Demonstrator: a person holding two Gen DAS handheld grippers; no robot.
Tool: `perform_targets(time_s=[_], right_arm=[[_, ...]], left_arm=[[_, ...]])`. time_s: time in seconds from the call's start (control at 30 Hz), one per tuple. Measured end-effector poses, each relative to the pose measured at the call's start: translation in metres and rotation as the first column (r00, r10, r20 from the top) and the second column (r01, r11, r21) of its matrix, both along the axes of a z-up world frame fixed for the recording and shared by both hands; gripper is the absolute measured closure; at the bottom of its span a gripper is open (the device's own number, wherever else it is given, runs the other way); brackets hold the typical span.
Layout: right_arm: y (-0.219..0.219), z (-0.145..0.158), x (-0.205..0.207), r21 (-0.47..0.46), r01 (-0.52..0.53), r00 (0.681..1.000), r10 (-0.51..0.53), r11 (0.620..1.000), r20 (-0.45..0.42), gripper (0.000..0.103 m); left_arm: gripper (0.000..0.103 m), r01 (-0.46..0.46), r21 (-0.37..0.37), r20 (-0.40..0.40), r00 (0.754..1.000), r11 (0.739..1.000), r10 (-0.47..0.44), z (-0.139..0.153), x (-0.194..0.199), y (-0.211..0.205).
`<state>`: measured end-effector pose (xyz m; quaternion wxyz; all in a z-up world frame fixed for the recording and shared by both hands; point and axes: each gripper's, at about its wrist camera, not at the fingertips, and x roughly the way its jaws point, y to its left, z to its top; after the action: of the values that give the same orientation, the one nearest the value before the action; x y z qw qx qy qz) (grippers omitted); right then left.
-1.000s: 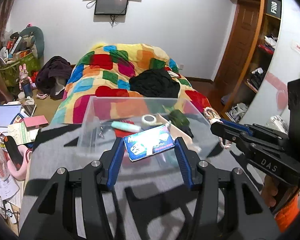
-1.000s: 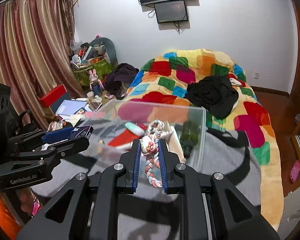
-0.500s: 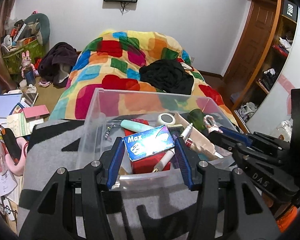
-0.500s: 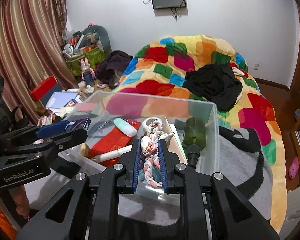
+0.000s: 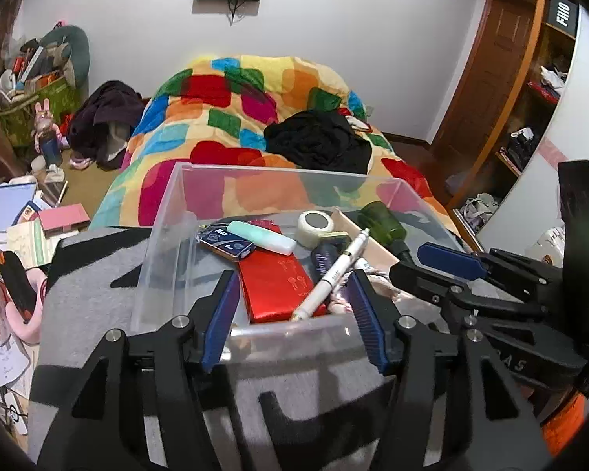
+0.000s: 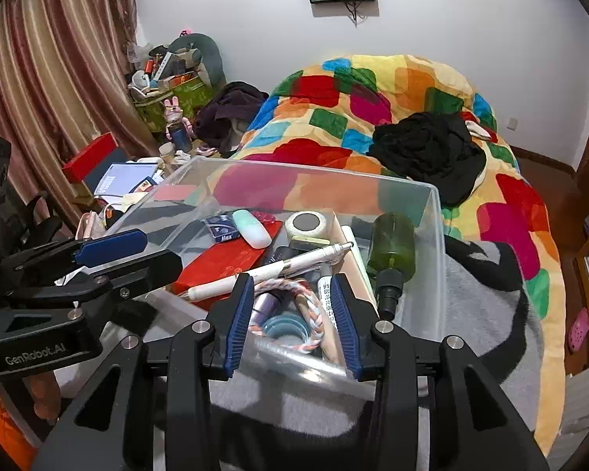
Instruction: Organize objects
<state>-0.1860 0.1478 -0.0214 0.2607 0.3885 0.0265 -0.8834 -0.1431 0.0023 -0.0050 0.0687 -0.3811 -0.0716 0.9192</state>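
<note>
Right wrist view: both hand-held grippers (image 6: 290, 320) (image 5: 294, 318) opening, empty, over clear bin (image 6: 436, 235)

clear bin (image 5: 165, 243) | red box (image 5: 278, 286) | blue max box (image 5: 225, 241) | mint case (image 5: 261, 231) | green bottle (image 6: 392, 243) | multicolour patchwork quilt (image 5: 231, 117)

Clear glossy plastic bin (image 6: 432, 243) on matt grey woven blanket (image 6: 475, 314); shiny red foil packet (image 5: 277, 286); smooth green translucent bottle (image 6: 392, 241); braided cloth rope (image 6: 314, 314)
</note>
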Motion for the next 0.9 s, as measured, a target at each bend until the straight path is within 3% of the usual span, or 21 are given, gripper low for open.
perform_targets(time_s=[0.17, 0.33, 0.6, 0.9], right_arm=[[0.006, 0.014, 0.018, -0.022, -0.009, 0.999, 0.008, 1.0, -0.036, 0.055], [0.015, 0.029, 0.043, -0.033, -0.005, 0.995, 0.002, 0.999, -0.097, 0.038], [0.029, 0.04, 0.074, -0.044, 0.043, 0.986, -0.05, 0.998, -0.159, 0.022], [0.04, 0.035, 0.1, -0.008, 0.058, 0.981, -0.059, 0.998, -0.186, 0.021]], left_arm=[[0.037, 0.009, -0.018, -0.049, 0.999, 1.0, -0.009, 0.012, 0.022, 0.005], [0.022, 0.004, -0.025, -0.096, 0.995, 1.0, -0.007, 0.022, 0.044, 0.011], [0.012, -0.019, -0.067, -0.146, 0.989, 0.998, 0.009, 0.028, 0.071, 0.017], [0.009, -0.005, -0.095, -0.157, 0.987, 0.995, -0.01, 0.022, 0.091, 0.025]])
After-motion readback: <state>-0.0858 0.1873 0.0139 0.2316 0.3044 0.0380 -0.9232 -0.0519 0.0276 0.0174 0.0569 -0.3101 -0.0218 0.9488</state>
